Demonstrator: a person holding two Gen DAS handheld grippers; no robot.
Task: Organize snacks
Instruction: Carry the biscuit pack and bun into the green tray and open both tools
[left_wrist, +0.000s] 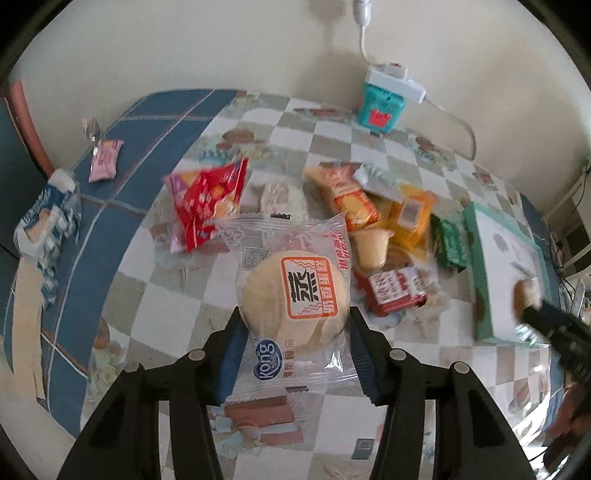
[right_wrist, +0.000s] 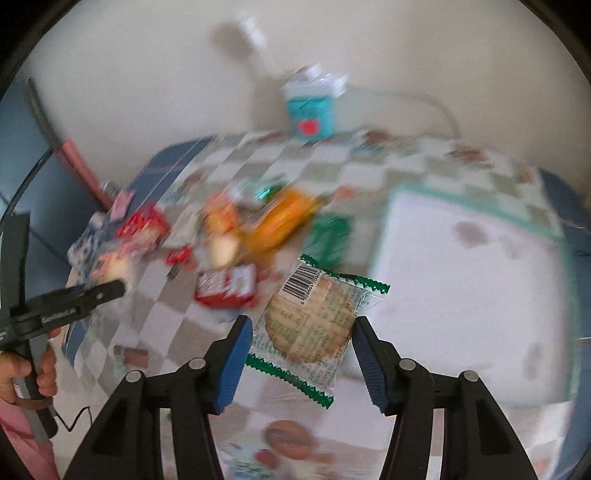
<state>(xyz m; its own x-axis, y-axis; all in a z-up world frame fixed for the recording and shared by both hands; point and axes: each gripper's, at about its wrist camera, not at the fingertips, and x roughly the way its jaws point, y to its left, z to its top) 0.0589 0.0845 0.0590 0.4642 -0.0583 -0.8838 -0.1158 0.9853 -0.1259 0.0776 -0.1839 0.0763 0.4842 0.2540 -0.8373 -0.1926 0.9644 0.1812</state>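
Observation:
My left gripper (left_wrist: 295, 332) is shut on a round steamed cake in a clear wrapper (left_wrist: 295, 291), held above the checked tablecloth. My right gripper (right_wrist: 299, 339) is shut on a flat cracker pack with green zigzag ends (right_wrist: 314, 325), held over the table beside the white tray with a teal rim (right_wrist: 554, 236). A pile of snack packs lies mid-table: a red bag (left_wrist: 207, 206), orange packs (left_wrist: 351, 195), a red box (left_wrist: 395, 291), a green pack (left_wrist: 448, 240). The right gripper shows blurred at the tray (left_wrist: 532, 306); the left gripper shows at the left in the right wrist view (right_wrist: 118, 286).
A teal box (left_wrist: 382, 107) and a white power strip (left_wrist: 395, 79) stand at the back by the wall. A pink pack (left_wrist: 105, 160) and a blue-white bag (left_wrist: 48, 221) lie on the blue cloth at the left. The right wrist view is motion-blurred.

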